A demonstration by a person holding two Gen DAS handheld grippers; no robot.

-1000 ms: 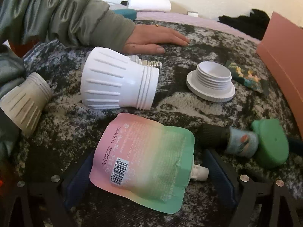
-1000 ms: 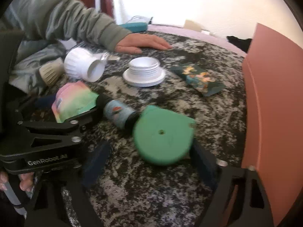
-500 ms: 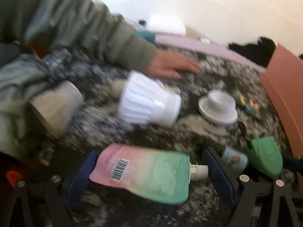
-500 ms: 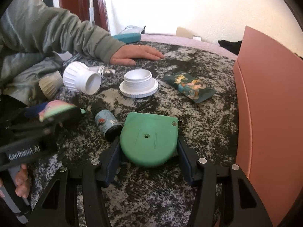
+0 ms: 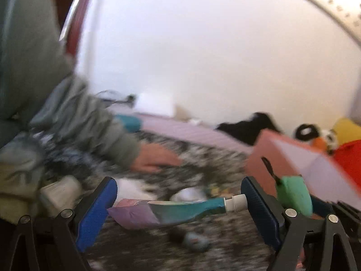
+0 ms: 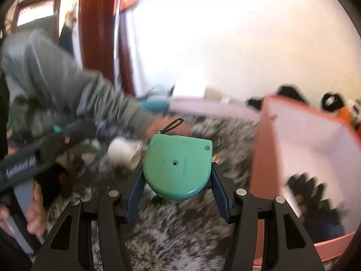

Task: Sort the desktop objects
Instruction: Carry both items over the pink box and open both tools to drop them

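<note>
Grippers are both loaded and both are hanging above the mottled black-and-white cloth (image 6: 171,232). Your left gripper (image 5: 178,205) is spanning a pastel spout pouch (image 5: 167,210) lengthwise: the pouch's sealed end is pressing against the left blue pad and its white spout (image 5: 235,203) is butting against the right pad, so the jaws are standing wide yet clamping the pouch, which is sitting clear of the cloth. Your right gripper (image 6: 177,185) is clamping a teal tape measure (image 6: 178,167), with both blue pads pressing on the case's curved flanks; its jaws have just been closing on that case. The tape measure's black wrist loop (image 6: 172,125) is sticking up past the case's far edge. You are carrying the tape measure just beside the open pink storage box (image 6: 261,149), which is standing at the right of the cloth and is showing dark, blurred contents in its lower corner. In the left wrist view, a small blue-labelled bottle (image 5: 194,244) is lying on the cloth beneath the pouch, and the tape measure is showing to the right of the left gripper's right finger. A second person's hand (image 5: 155,160) in a grey-green sleeve (image 5: 85,122) is resting flat on the cloth farther back. White plastic fittings (image 6: 124,151) are lying beyond the tape measure, too blurred for you to identify more closely.
</note>
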